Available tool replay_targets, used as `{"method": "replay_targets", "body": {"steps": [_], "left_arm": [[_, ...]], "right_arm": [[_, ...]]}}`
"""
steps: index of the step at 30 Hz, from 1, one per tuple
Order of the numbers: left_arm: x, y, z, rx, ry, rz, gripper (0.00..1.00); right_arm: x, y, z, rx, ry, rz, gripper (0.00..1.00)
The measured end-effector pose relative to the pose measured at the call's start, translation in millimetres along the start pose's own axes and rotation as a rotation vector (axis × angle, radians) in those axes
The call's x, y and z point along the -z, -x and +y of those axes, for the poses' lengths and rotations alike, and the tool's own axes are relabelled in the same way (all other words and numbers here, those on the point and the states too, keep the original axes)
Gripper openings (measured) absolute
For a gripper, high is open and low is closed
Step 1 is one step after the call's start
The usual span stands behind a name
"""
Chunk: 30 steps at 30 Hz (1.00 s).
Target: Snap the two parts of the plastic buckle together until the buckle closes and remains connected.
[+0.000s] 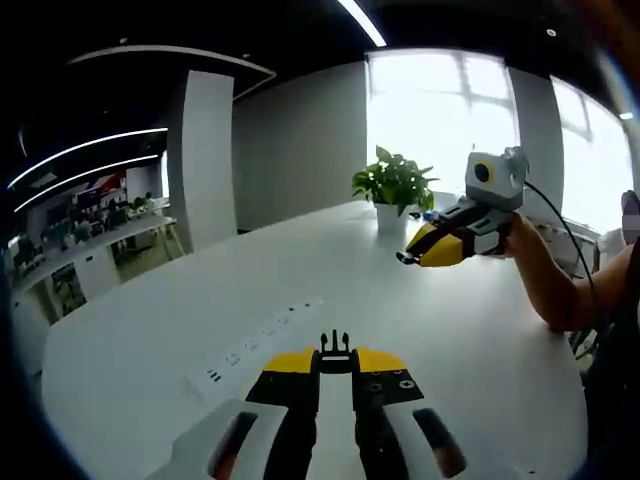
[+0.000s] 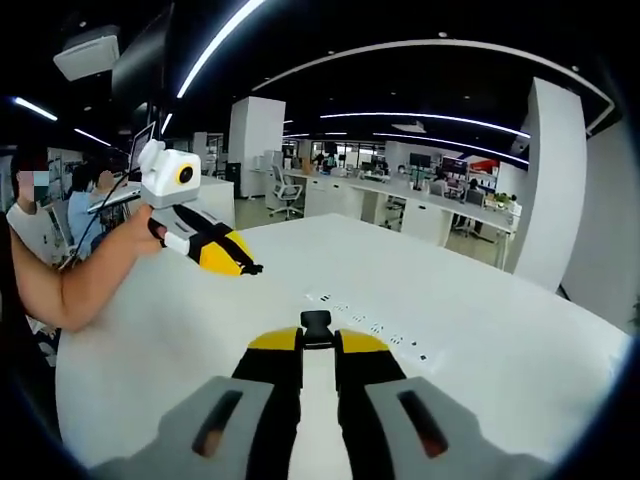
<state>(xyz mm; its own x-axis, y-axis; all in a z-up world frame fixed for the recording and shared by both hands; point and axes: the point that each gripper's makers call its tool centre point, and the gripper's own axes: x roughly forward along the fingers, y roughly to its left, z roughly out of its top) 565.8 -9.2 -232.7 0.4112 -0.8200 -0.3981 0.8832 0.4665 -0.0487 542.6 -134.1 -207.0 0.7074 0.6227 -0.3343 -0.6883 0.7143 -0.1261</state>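
Observation:
My left gripper (image 1: pixel 335 364) is shut on the pronged black buckle part (image 1: pixel 335 348), whose prongs stick out past the yellow tips. It also appears in the right gripper view as the left gripper (image 2: pixel 222 252), held up over the white table (image 2: pixel 470 330). My right gripper (image 2: pixel 317 344) is shut on the black socket part (image 2: pixel 316 322). In the left gripper view the right gripper (image 1: pixel 420 252) hangs above the table (image 1: pixel 150 330) at the right, a hand gripping it, a small black piece (image 1: pixel 404 258) at its tip. The two parts are well apart.
A potted plant (image 1: pixel 394 188) stands at the table's far side near bright windows. A row of flush power sockets (image 1: pixel 255 345) runs along the tabletop, also seen as sockets (image 2: pixel 368 324). A person's forearm (image 2: pixel 75 275) reaches in. Office desks and people lie beyond.

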Motion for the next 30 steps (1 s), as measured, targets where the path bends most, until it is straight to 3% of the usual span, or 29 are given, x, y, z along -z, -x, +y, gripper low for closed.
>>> {"method": "replay_targets", "body": {"steps": [18,30], "left_arm": [[3.2,-3,-7.8,0.022,-0.006,0.021,0.1],[10.9,-4,-10.9,0.042,-0.011,0.053,0.1]], "right_arm": [[-0.2,0,5,-0.01,0.001,0.005,0.11],[9.5,-3,12,-0.045,0.016,0.043,0.11]]}}
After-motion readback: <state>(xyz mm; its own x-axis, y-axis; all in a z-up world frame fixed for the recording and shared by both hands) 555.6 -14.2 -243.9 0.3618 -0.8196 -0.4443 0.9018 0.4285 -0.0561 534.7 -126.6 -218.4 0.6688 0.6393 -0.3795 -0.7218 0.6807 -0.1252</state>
